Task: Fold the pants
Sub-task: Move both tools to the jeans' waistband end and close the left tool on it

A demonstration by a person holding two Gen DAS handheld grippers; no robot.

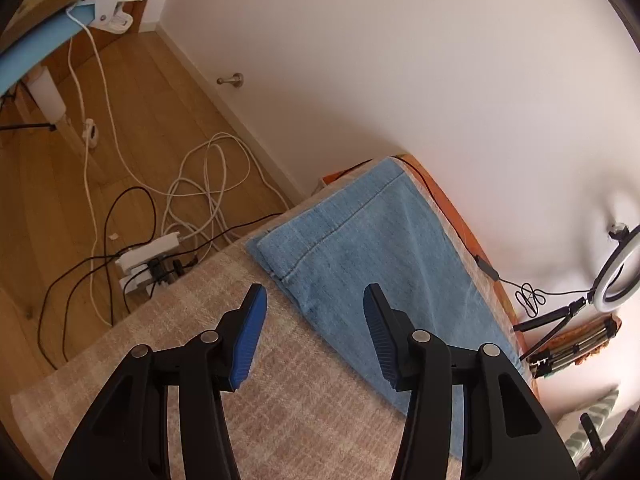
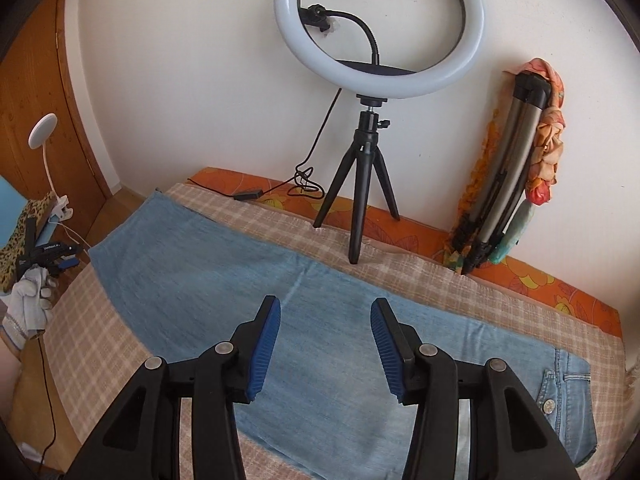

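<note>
Light blue jeans [image 2: 224, 280] lie flat along a bed with a beige plaid cover [image 2: 100, 340], legs stacked lengthwise. The waist with a button and pocket [image 2: 560, 392] is at the right in the right wrist view. The leg hems [image 1: 320, 232] reach the bed's end in the left wrist view. My left gripper [image 1: 314, 300] is open and empty, above the hem end of the jeans [image 1: 380, 260]. My right gripper [image 2: 325, 314] is open and empty, above the middle of the legs. The left gripper with a gloved hand [image 2: 48, 258] also shows at the far left in the right wrist view.
A ring light on a black tripod [image 2: 368, 184] stands on the bed by the wall, its cable [image 2: 280, 192] beside the jeans. A folded tripod with a scarf [image 2: 508, 168] leans on the wall. Cables and a power strip [image 1: 152, 256] lie on the wooden floor past the bed's end.
</note>
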